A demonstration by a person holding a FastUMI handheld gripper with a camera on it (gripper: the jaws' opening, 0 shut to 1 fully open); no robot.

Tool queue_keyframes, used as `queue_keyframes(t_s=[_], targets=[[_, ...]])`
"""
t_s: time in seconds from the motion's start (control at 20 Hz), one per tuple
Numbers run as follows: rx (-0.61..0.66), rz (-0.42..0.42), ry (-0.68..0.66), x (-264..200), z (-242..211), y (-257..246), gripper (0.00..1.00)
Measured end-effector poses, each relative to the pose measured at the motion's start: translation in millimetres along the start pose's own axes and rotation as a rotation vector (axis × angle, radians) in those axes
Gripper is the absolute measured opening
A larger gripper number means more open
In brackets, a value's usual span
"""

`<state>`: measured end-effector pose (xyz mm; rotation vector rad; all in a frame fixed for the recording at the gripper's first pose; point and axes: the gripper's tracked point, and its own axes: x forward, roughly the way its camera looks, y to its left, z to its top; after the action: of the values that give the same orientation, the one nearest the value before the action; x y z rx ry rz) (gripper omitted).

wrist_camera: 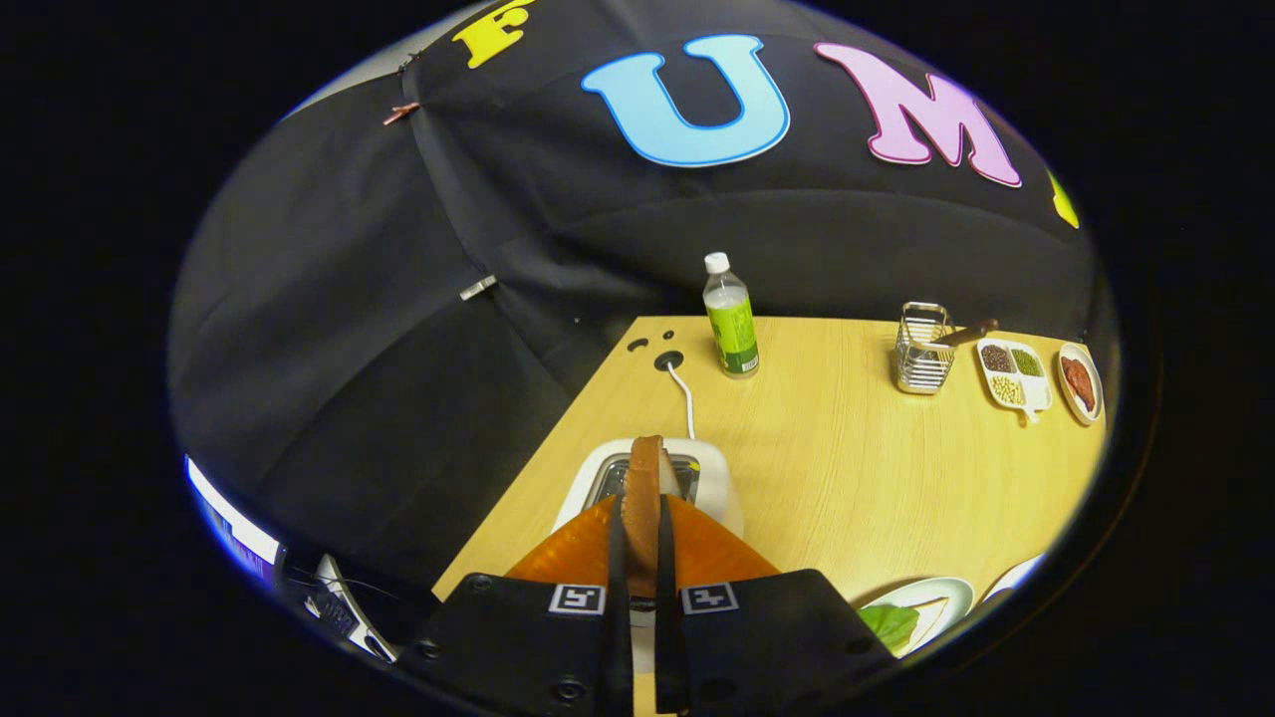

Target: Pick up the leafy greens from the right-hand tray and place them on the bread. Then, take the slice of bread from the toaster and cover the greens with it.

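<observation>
My gripper [642, 523] is shut on a slice of bread [644, 466], seen edge-on with its brown crust standing upright between the orange fingers [568, 548]. The slice is held just above the slot of the white toaster [715, 483], which lies directly beyond the fingers; whether its lower end is still in the slot is hidden. To the right of the fingers, a green leaf [887, 625] lies on a pale plate [946, 596]. The rim of a second white plate [1016, 576] shows beside it.
A green-labelled bottle [731, 324] stands at the back of the wooden table [847, 468]. Far right: a wire basket [921, 351], a divided dish of beans [1014, 373], a plate of red meat [1080, 383]. The toaster's white cable [685, 398] runs to a table hole.
</observation>
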<state>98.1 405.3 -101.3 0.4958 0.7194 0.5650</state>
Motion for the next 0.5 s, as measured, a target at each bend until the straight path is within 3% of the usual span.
queue_keyframes(t_s=[0.5], targets=[[0.022,0.077,-0.166,-120,80,-8,0.13]])
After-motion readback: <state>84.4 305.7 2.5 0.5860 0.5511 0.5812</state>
